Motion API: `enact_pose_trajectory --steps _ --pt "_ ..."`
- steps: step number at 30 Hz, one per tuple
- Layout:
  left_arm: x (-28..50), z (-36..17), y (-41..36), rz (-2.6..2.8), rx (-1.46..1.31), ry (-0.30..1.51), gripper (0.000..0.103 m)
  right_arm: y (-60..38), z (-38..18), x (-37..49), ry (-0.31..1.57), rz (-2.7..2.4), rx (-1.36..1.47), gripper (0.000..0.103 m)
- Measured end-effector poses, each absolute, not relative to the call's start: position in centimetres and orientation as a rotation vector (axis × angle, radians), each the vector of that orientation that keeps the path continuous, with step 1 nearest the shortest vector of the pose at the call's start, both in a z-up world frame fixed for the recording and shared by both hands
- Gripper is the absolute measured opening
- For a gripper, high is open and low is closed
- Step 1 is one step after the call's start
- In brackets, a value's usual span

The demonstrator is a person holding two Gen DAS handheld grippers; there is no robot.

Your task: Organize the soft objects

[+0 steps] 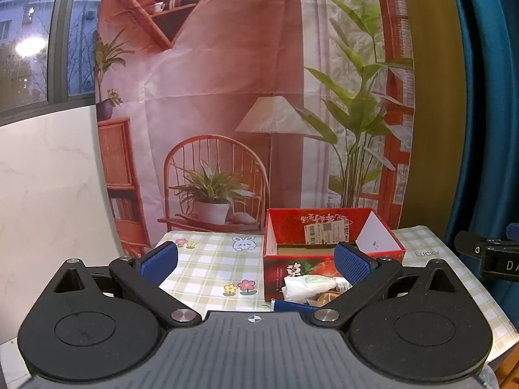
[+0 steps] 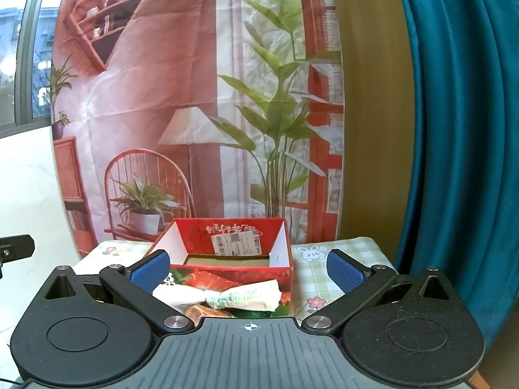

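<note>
Both grippers hover low, fingers spread wide, nothing between them. Left gripper (image 1: 256, 261), right gripper (image 2: 248, 270). The white bundle (image 2: 220, 295) lies on the checked surface (image 2: 324, 278), touching the red box (image 2: 227, 259), which looks empty. Best to straddle its twisted middle, pinch gently, lift clear of the box wall. Left view alone shows a blue item (image 1: 292, 306) beside the bundle — the right view shows the bundle's whole length.
</note>
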State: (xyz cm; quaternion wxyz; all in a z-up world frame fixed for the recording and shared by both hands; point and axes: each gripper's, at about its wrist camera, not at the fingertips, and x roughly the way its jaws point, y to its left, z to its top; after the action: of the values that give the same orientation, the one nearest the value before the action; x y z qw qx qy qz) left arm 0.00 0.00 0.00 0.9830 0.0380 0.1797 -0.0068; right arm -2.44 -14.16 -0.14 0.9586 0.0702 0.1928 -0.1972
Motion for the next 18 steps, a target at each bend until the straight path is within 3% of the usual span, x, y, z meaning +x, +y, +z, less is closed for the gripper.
enact_pose_trajectory --steps 18 --pt "-0.10 -0.07 0.22 -0.022 0.086 0.360 0.103 -14.31 -0.23 -2.53 0.391 -0.397 0.148 0.103"
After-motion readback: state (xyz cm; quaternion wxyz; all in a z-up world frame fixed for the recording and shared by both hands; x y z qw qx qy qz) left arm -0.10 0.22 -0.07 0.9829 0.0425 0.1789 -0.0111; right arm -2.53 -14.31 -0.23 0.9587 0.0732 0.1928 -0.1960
